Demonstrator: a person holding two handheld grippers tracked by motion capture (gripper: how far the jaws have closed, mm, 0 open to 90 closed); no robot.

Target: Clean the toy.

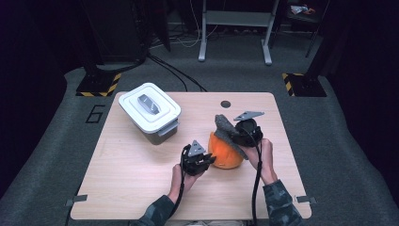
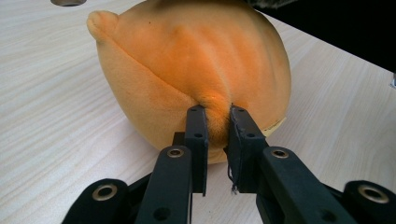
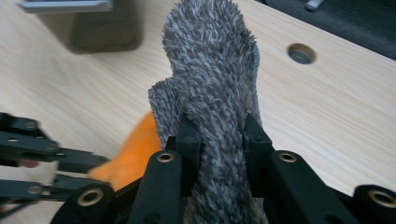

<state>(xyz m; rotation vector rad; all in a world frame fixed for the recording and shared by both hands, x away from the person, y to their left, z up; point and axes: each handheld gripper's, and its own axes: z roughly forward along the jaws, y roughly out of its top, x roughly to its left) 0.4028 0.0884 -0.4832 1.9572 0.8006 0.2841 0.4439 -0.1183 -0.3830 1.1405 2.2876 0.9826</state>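
Observation:
An orange plush pumpkin (image 1: 225,153) rests on the wooden table (image 1: 141,183), right of centre. My left gripper (image 1: 207,159) is at its left side, shut on a pinched fold of the orange plush (image 2: 215,122). A grey fuzzy cloth piece (image 1: 228,132) lies over the pumpkin's top and stands up behind it. My right gripper (image 1: 237,134) is shut on this grey cloth (image 3: 212,88), which rises between its jaws. In the right gripper view the orange plush (image 3: 135,149) shows at lower left, beside the left gripper's jaws (image 3: 28,163).
A white lidded bin (image 1: 149,112) with a grey handle stands at the table's back left. A round cable hole (image 1: 226,104) lies near the far edge. Desk legs (image 1: 235,33) and cables (image 1: 174,42) sit on the floor beyond.

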